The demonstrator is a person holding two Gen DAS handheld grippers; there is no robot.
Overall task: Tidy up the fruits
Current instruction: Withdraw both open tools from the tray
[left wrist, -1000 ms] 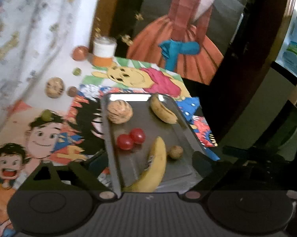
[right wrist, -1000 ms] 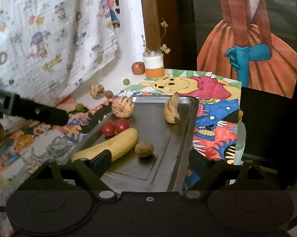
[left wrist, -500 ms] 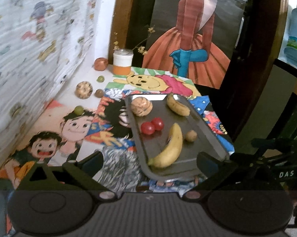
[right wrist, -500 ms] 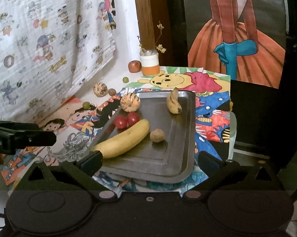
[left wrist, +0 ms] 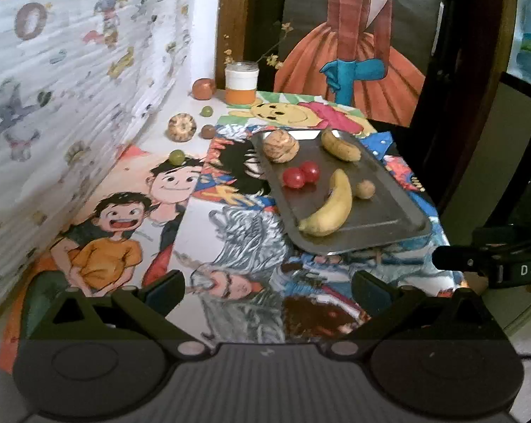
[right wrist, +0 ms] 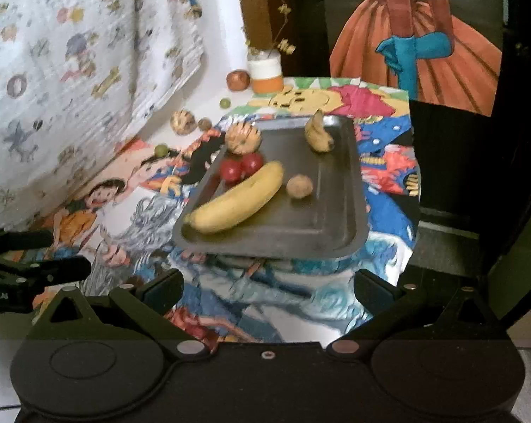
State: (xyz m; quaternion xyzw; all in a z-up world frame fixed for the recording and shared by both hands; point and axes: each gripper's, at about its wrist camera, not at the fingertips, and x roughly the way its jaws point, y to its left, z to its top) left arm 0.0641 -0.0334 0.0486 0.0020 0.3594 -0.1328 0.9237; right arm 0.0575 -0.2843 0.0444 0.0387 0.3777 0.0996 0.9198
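Observation:
A grey metal tray (left wrist: pixel 389 211) (right wrist: pixel 339 190) lies on the cartoon-print table cover. On it are a yellow banana (left wrist: pixel 330 208) (right wrist: pixel 237 199), a small spotted banana (left wrist: pixel 339 146) (right wrist: pixel 317 133), two red tomatoes (left wrist: pixel 300 175) (right wrist: pixel 240 167), a striped round fruit (left wrist: pixel 280 146) (right wrist: pixel 242 137) and a small brown fruit (left wrist: pixel 365 189) (right wrist: pixel 299 186). Loose on the table are a striped fruit (left wrist: pixel 182 127), a green grape (left wrist: pixel 176 157), a small brown fruit (left wrist: pixel 207 131), another green grape (left wrist: pixel 206 111) and a red apple (left wrist: pixel 202 88). My left gripper (left wrist: pixel 267 287) and right gripper (right wrist: pixel 269 287) are open, empty, well short of the tray.
A white and orange jar (left wrist: pixel 240 83) with dry sprigs stands at the back of the table. A patterned cloth (left wrist: pixel 71 81) hangs along the left. A painting of an orange dress (left wrist: pixel 350 53) stands behind. The table's right edge drops off just past the tray.
Both grippers have pulled back and up from the tray, so the fruit looks smaller and more of the table shows. The fruit has not moved.

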